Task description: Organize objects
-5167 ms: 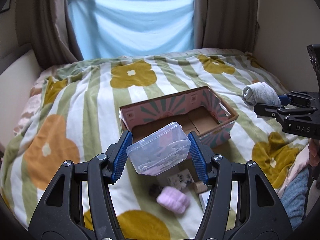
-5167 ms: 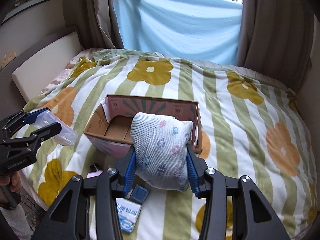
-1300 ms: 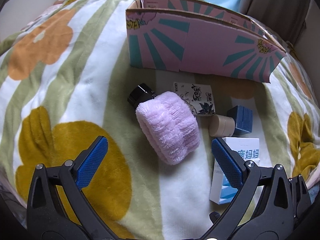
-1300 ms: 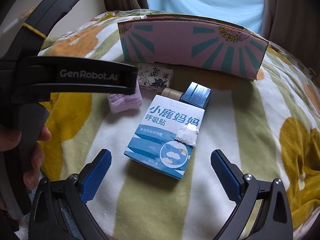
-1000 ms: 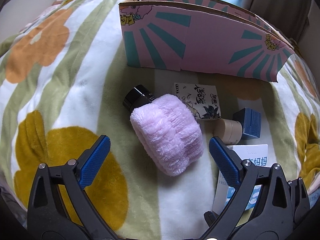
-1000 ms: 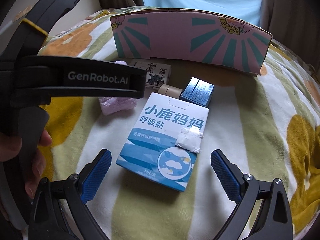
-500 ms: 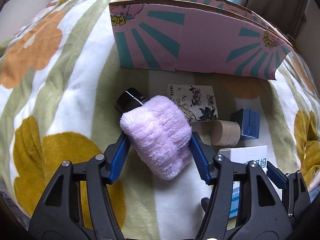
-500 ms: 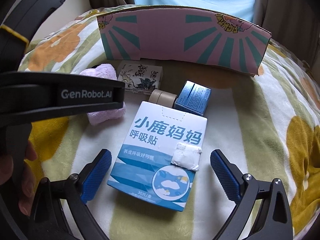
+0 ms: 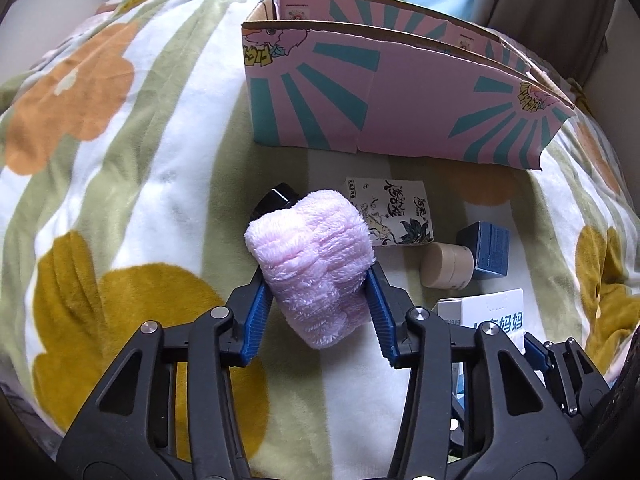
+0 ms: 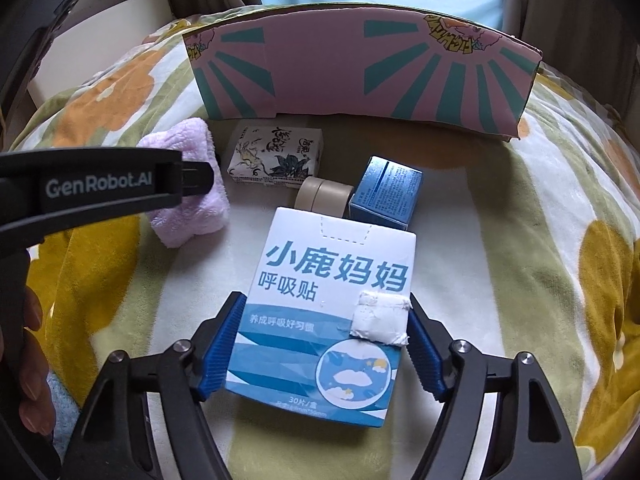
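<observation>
On the flowered blanket point(image 9: 120, 184), before the pink-and-teal cardboard box point(image 9: 400, 112), each set of tongs is closing on something. The left gripper point(image 9: 316, 300) squeezes the fluffy pink cloth roll point(image 9: 316, 256) between its blue pads, which press into the pile; its arm reads "GenRobot.AI" in the right wrist view. The right gripper point(image 10: 324, 344) straddles the blue-and-white carton point(image 10: 332, 312) printed "小鹿妈妈 呼吸贴" and "30片/盒", a white taped patch on its face; the pads point(image 10: 224, 344) sit against its two sides. Just behind the carton lie a beige round jar point(image 10: 324, 196) on its side and a small blue box point(image 10: 384, 192), touching each other. Beside the roll are a white box with ink-drawn flowers and calligraphy point(image 9: 392, 212) and a black cap point(image 9: 276, 200) peeking out.
</observation>
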Demonstrator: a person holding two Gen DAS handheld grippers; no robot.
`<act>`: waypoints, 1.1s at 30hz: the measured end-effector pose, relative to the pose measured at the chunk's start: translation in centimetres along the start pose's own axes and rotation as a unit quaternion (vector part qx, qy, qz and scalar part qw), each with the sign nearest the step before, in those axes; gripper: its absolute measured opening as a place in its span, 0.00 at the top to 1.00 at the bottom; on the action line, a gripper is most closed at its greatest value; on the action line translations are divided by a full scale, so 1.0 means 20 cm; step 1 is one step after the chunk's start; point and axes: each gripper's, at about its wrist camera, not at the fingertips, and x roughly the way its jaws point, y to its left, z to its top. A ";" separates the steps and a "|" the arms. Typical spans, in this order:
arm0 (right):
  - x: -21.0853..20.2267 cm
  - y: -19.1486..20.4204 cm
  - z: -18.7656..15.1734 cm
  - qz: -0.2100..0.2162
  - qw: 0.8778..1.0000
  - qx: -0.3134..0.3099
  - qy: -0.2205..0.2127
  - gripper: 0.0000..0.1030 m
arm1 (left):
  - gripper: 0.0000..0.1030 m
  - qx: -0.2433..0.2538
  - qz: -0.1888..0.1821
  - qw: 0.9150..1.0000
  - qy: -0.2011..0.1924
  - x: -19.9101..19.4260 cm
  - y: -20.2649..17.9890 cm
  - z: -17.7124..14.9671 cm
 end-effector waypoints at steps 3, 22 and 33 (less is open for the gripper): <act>-0.01 -0.01 0.00 0.001 1.000 0.005 0.000 0.32 | 0.59 -0.001 -0.001 1.000 -0.002 -0.02 0.01 -0.01; -0.09 -0.08 -0.02 0.029 0.998 0.049 -0.003 0.36 | 0.59 -0.005 -0.010 1.000 -0.015 -0.16 0.01 -0.02; -0.19 -0.11 -0.01 0.030 0.998 0.062 -0.013 0.38 | 0.59 -0.001 -0.018 0.999 -0.028 -0.28 0.00 -0.02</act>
